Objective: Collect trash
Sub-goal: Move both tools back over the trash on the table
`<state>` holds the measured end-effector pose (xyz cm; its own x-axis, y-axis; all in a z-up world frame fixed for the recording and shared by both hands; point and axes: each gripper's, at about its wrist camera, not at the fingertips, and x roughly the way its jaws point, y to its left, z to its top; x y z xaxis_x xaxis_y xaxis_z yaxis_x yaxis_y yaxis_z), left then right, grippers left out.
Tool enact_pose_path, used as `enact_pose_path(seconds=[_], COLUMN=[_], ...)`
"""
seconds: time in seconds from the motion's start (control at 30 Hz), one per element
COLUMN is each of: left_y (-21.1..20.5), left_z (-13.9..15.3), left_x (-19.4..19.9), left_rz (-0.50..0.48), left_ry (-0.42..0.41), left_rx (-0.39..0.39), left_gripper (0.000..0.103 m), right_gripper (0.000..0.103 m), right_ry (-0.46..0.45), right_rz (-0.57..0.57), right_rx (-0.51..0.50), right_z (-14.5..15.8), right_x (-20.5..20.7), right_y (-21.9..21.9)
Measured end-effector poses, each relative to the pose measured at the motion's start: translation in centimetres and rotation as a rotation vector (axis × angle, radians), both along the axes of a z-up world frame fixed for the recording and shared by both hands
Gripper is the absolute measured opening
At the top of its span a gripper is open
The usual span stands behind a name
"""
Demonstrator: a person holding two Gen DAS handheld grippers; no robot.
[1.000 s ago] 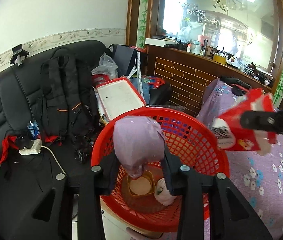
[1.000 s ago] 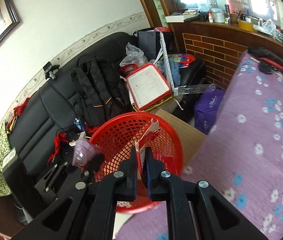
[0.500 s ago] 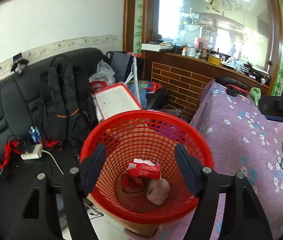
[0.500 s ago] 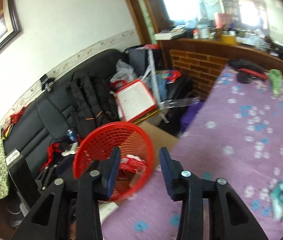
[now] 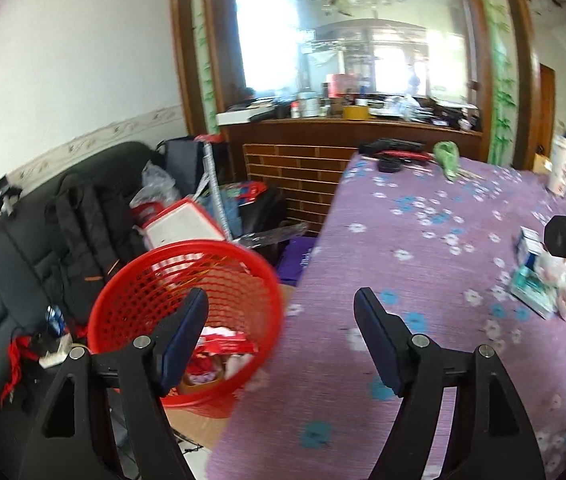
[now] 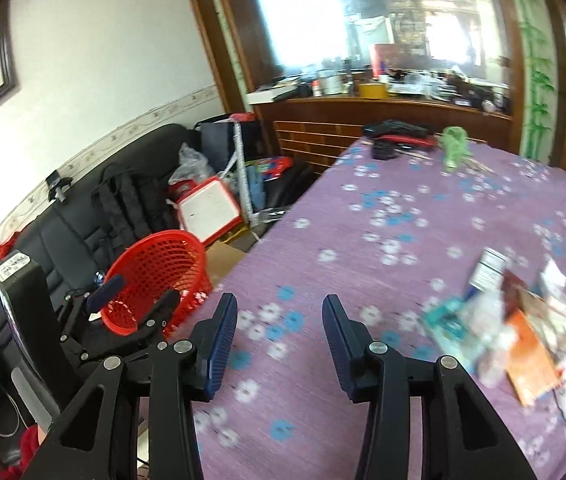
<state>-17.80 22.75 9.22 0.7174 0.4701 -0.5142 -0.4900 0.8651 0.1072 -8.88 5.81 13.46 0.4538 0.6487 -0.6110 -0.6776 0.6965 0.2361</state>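
Both grippers swung tableward, jaws spread, trash pile (image 6: pixel 523 320) right, basket (image 5: pixel 187 304) left

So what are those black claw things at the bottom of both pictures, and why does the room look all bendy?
Those claws are grabbers that a person holds, one in each hand. Each has a small camera looking out along its two fingers, and its round lens bends the room. One picture comes from the left gripper, the other from the right gripper. Both are open and hold nothing. The right camera can even see the left grabber beside the red basket. That basket stands off the table's edge and already has wrappers in it. On the purple flowered tablecloth lies a blurry pile of trash, packets and paper, waiting to be collected.
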Motion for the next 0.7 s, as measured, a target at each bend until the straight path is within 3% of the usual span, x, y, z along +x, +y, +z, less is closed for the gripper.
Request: enact_pose_path(seconds=[0.7], left_y=[-15.2], left_z=[0.7], left_x=[4.1], left_rz=[-0.252], left_ry=[0.069], left_rx=[0.21], left_gripper=[0.077], right_gripper=[0.051], right_ry=[0.062], right_rz=[-0.233], right_rx=[0.092], right_z=[-1.9], right_x=[1.5], right_y=[-16.1])
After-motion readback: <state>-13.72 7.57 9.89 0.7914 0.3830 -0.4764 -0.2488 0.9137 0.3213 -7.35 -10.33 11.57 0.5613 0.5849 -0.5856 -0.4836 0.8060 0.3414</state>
